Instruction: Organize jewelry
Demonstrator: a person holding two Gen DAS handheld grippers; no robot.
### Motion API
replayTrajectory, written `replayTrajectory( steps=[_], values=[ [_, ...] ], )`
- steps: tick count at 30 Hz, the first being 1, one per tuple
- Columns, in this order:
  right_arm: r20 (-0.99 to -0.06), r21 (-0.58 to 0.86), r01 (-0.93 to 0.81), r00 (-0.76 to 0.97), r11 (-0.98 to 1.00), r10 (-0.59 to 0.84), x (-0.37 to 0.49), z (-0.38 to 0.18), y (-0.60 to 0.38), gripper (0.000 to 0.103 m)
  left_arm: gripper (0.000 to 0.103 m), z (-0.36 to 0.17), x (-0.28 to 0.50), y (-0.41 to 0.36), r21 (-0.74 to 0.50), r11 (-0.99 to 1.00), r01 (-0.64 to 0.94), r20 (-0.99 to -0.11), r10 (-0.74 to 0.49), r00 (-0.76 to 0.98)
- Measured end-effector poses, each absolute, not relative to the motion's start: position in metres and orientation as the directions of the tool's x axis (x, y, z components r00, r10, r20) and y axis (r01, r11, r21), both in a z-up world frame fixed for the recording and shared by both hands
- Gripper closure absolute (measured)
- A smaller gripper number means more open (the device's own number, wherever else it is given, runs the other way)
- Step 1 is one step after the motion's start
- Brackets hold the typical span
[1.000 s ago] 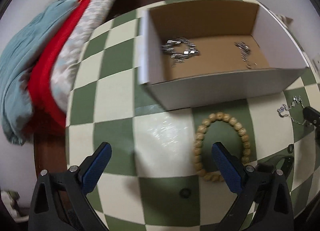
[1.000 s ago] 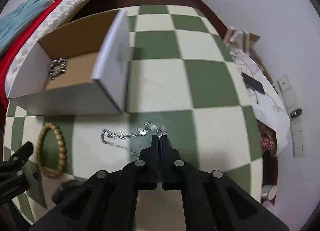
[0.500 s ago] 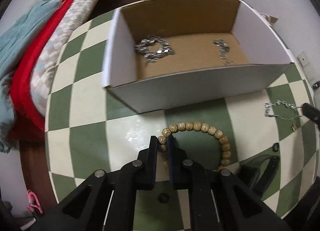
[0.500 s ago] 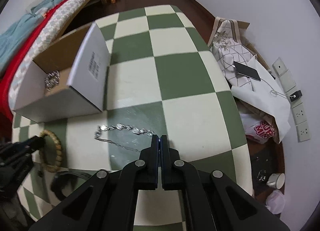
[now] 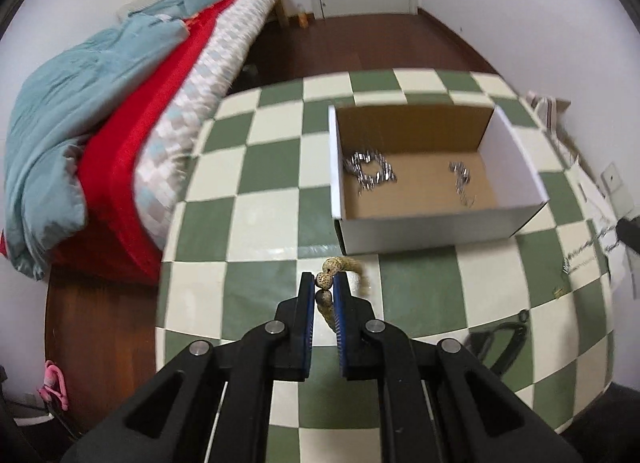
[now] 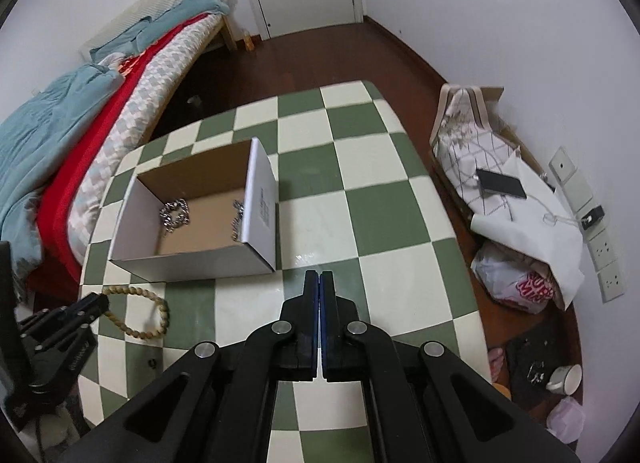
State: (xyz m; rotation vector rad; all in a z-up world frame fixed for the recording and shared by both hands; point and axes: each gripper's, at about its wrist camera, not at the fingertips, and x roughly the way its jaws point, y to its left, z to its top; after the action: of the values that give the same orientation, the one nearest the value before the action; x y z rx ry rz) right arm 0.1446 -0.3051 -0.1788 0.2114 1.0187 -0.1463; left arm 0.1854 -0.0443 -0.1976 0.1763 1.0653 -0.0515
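Observation:
My left gripper (image 5: 324, 283) is shut on a wooden bead bracelet (image 5: 325, 281) and holds it lifted over the checkered table, in front of the open cardboard box (image 5: 424, 237). The bracelet (image 6: 138, 313) hangs from that gripper in the right wrist view. The box holds two silver chains (image 5: 370, 173), (image 5: 460, 179). My right gripper (image 6: 320, 283) is shut; in the left wrist view a thin silver chain (image 5: 584, 257) hangs from its tip at the right edge. The chain is hidden in the right wrist view.
The green-and-cream checkered table (image 6: 372, 203) carries the box (image 6: 188, 259). A bed with red and teal blankets (image 5: 100, 131) lies to the left. Bags, a phone (image 6: 502, 183) and wall sockets lie right of the table. Small dark items (image 5: 522, 315) sit on the table.
Both grippers have risen away from the table. The left one lifted the bead bracelet off the surface. The right one lifted the silver chain, which no longer lies on the table.

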Motion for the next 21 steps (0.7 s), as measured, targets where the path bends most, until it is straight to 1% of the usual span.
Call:
replayTrajectory(
  steps=[6, 13, 17, 21],
  values=[
    [-0.845, 0.051, 0.201, 0.531, 0.978, -0.065, 0.137, -0.161, -0.29, 0.103, 0.096, -0.165, 0.174, -0.042, 0.104, 0.988, 0.114, -0.846, 0.027, 0.533],
    [-0.831, 0.068, 0.173, 0.555, 0.983, -0.04, 0.127, -0.145, -0.27, 0.103, 0.096, -0.133, 0.165, -0.039, 0.064, 0.991, 0.114, -0.823, -0.012, 0.568],
    [-0.814, 0.096, 0.146, 0.581, 0.985, -0.007, 0.122, -0.129, -0.26, 0.103, 0.096, -0.115, 0.162, -0.038, 0.042, 0.993, 0.114, -0.807, -0.033, 0.59],
    [-0.786, 0.177, 0.13, 0.615, 0.976, 0.061, 0.119, -0.105, -0.262, 0.103, 0.096, -0.098, 0.161, -0.036, 0.021, 0.993, 0.114, -0.791, -0.053, 0.61]
  ],
)
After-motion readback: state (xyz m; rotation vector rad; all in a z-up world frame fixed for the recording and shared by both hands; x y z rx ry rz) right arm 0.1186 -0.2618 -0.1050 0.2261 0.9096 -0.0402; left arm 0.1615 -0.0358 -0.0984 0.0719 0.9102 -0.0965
